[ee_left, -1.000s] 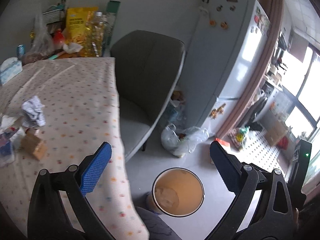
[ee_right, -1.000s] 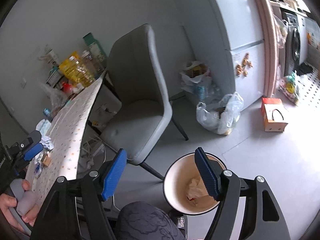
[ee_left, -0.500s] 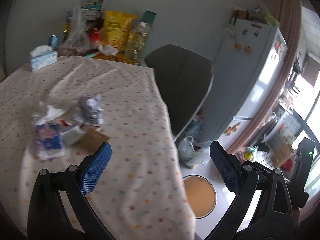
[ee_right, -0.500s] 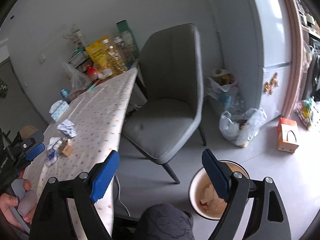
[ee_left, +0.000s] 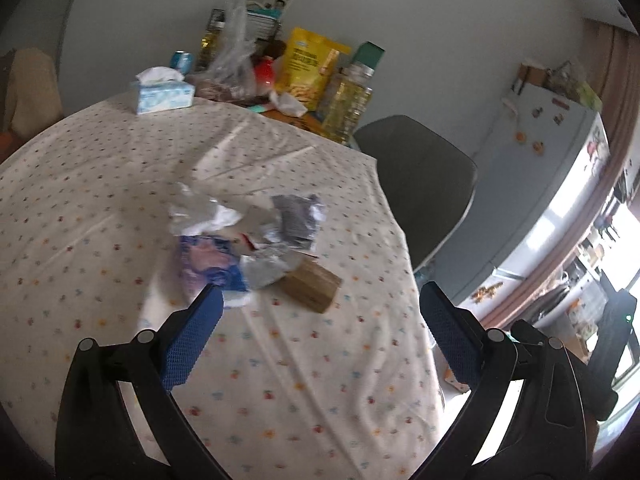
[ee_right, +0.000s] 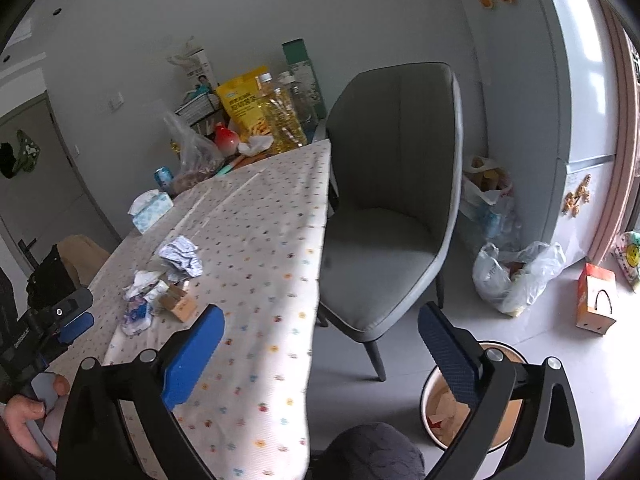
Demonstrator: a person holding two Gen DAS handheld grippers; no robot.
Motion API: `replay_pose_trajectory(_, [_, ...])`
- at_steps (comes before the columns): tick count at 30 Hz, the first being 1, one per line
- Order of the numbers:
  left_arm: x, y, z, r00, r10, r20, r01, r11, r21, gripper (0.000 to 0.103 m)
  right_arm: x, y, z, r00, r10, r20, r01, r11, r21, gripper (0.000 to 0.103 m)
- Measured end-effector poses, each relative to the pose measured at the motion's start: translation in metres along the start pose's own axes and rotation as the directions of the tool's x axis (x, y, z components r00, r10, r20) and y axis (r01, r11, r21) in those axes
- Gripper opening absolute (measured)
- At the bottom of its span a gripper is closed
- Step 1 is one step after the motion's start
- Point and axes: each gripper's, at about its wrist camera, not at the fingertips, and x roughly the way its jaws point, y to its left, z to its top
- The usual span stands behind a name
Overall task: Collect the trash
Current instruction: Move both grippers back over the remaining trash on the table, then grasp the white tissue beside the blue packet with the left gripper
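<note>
trash pile [ee_left: 248, 236] | crumpled wrappers, tissue, small brown box | on table [ee_left: 100, 184]

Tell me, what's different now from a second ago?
Both grippers swung from the bin on the floor toward the table. The left gripper now faces the trash pile, jaws wide and empty. The right gripper has just been opening its jaws, nothing between them. The pile, the small box and the chair stayed put.
</note>
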Motion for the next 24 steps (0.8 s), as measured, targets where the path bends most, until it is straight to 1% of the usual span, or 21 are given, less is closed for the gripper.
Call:
replay_pose_trajectory(2, [-0.002, 0.009, 0.003, 1.0, 0.011, 0.001, -0.011, 1.0, -0.009, 0.096, 0.003, 0.006, 0.0, 1.0, 0.006, -0.005, -0.006, 1.0, -0.01, 0.095])
replay_pose_trajectory(10, [0.002, 0.039, 0.012, 0.998, 0.068, -0.018, -0.068, 0.997, -0.043, 0.075, 0.013, 0.028, 0.003, 0.998, 0.057, -0.019, -0.057, 0.998, -0.038, 0.095])
replay_pose_trajectory(13, [0.008, 0.046, 0.014, 0.996, 0.088, -0.028, -0.089, 0.995, -0.047, 0.072, 0.018, 0.034, 0.005, 0.997, 0.073, -0.029, -0.074, 0.996, -0.046, 0.094])
replay_pose_trajectory(16, [0.016, 0.056, 0.02, 0.994, 0.105, -0.042, -0.108, 0.991, -0.072, 0.068, 0.021, 0.037, 0.007, 0.996, 0.082, -0.036, -0.084, 0.995, -0.047, 0.092])
replay_pose_trajectory(19, [0.028, 0.066, 0.028, 0.99, 0.129, -0.051, -0.133, 0.988, -0.083, 0.068, 0.025, 0.039, 0.008, 0.995, 0.09, -0.045, -0.092, 0.995, -0.045, 0.09])
replay_pose_trajectory(24, [0.058, 0.082, 0.042, 0.985, 0.148, -0.092, -0.158, 0.982, -0.107, 0.068, 0.039, 0.045, 0.011, 0.99, 0.112, -0.08, -0.115, 0.993, -0.04, 0.087])
